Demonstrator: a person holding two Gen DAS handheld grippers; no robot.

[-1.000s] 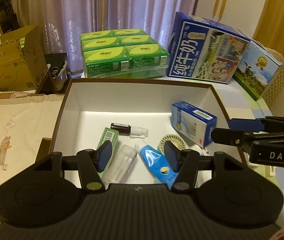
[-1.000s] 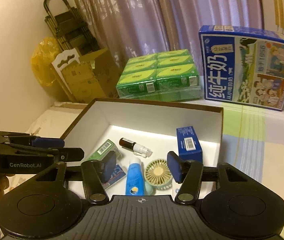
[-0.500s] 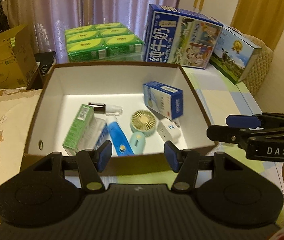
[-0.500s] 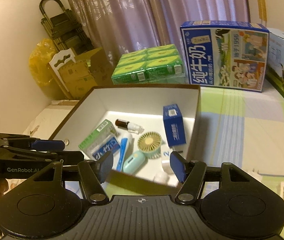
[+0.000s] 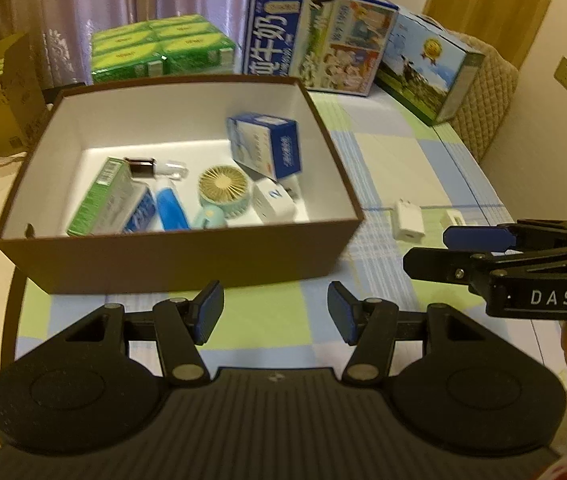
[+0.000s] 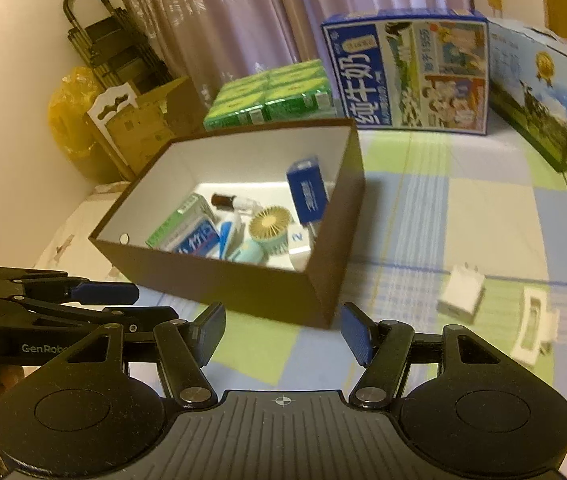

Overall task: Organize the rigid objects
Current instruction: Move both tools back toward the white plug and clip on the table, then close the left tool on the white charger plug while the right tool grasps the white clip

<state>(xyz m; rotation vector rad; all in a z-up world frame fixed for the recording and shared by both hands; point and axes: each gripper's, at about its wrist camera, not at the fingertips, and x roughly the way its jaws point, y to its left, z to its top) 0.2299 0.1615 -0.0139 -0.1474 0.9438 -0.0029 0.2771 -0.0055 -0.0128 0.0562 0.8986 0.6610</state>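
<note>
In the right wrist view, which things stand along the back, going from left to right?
Yellow bag → cardboard box → green cartons → blue milk carton → second milk carton.

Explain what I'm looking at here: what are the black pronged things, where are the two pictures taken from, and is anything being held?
No robot: a person carries a hand-held claw in each hand, each with a fisheye camera looking along its two fingers. One picture is from the left claw, the other from the right claw; each also shows the other claw at its edge. Both stand open and hold nothing. On the checked cloth sits a brown box containing a fan, a blue tube and small cartons. Outside it, to the right, lie a white charger and another white item. Milk cartons stand behind.
</note>
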